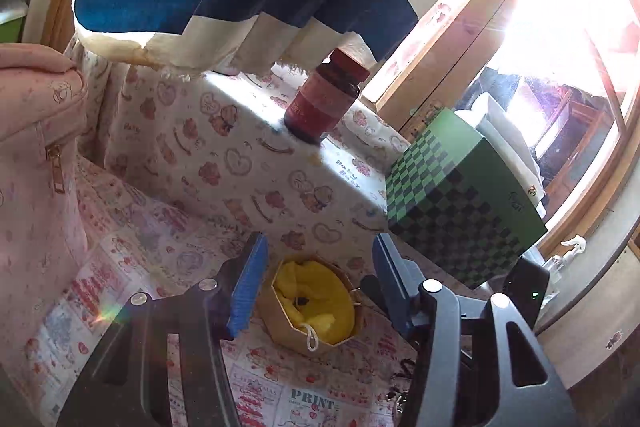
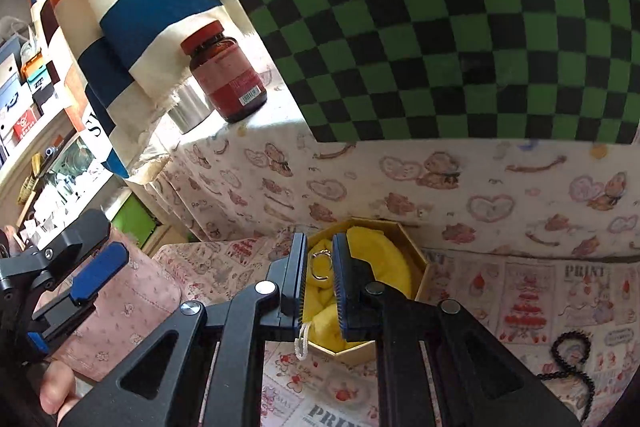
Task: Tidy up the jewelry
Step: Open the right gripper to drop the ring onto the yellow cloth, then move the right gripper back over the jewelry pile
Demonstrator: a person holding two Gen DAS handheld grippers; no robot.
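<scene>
A: Where's the ring?

B: The silver ring (image 2: 320,265) hangs between the narrowly parted blue pads of the right claw (image 2: 320,277), directly over the yellow cloth in the octagonal box (image 2: 420,263). Whether the pads pinch it, I can't tell.

A: And the left claw?

B: The left claw (image 1: 320,283) stands half open and empty, above the same box (image 1: 280,327). The right claw is nearer. Black beads (image 2: 568,363) lie on the counter (image 2: 520,287), right of the box.

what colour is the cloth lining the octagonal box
Bright yellow cloth; clearest in the left wrist view.
</scene>
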